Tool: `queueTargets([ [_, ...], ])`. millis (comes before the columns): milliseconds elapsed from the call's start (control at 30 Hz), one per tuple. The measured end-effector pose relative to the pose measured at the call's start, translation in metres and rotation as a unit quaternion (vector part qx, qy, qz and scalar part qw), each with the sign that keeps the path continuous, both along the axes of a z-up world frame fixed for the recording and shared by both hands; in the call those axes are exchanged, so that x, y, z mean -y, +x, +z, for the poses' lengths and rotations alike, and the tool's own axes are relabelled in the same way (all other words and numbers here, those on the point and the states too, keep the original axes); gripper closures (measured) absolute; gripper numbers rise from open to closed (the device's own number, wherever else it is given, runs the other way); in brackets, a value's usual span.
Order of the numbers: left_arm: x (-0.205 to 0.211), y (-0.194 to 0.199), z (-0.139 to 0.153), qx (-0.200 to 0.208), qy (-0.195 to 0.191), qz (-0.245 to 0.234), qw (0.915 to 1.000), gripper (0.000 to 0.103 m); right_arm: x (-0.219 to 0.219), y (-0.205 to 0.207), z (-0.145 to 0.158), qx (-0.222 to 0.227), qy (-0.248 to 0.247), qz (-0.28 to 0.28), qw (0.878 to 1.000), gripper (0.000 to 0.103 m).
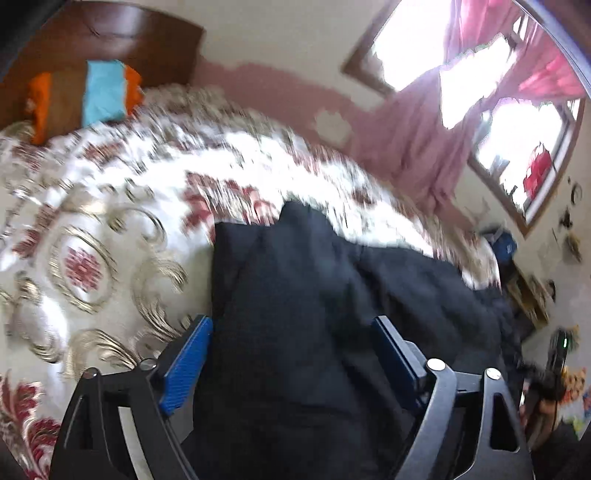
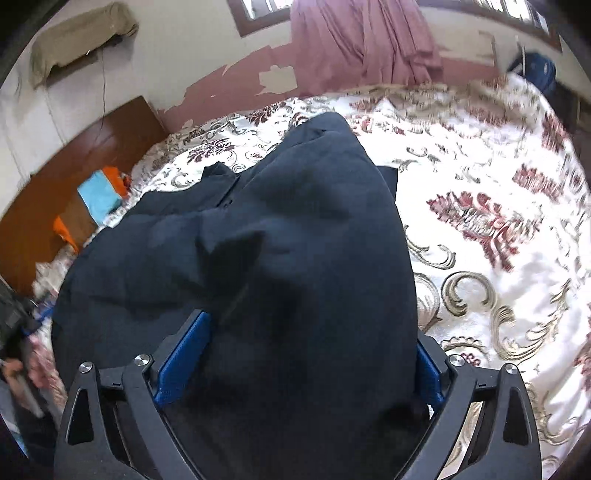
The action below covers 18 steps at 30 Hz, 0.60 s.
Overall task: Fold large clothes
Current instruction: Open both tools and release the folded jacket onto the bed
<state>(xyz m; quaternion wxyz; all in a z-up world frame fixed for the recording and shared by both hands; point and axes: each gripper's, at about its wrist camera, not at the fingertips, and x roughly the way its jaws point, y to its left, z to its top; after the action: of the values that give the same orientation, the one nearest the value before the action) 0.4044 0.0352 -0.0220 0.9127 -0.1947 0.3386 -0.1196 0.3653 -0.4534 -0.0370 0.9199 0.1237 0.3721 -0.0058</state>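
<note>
Garment perhaps hiding bedspread

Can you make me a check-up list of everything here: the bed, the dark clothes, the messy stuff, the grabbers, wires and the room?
Surface: bed with flowery bedspread.
Job's things: dark garment lying rumpled on it.
Clutter: blue and orange cloth by the wooden headboard.
Grippers: left gripper and right gripper open, garment between the pads, not pinched.
Cables: thin wire on the wall.
Surroundings: pink curtain, window, peeling wall paint.
</note>
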Motion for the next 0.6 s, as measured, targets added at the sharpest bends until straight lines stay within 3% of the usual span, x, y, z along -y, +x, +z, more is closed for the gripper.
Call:
queueTargets([
  [33, -0.003, -0.005, 0.005, 0.010, -0.005, 0.010, 0.9999, 0.005, -0.003, -0.003, 0.003, 0.010, -0.016, -0.002, 1.000, 0.006],
  [133, -0.008, -0.017, 0.015, 0.031, -0.008, 0.038, 0.9988, 0.002, -0.015, -0.014, 0.014, 0.052, -0.075, -0.015, 0.996, 0.002],
  [233, -0.004, -0.025, 0.022, 0.037, 0.014, 0.055, 0.9977, 0.001, -0.023, -0.021, 0.027, 0.073, -0.103, -0.021, 0.992, 0.002],
  [600, 0.023, -0.059, 0.045, 0.078, 0.070, 0.064, 0.9924, 0.000, -0.045, -0.069, 0.066, 0.159, -0.099, -0.054, 0.981, 0.002],
])
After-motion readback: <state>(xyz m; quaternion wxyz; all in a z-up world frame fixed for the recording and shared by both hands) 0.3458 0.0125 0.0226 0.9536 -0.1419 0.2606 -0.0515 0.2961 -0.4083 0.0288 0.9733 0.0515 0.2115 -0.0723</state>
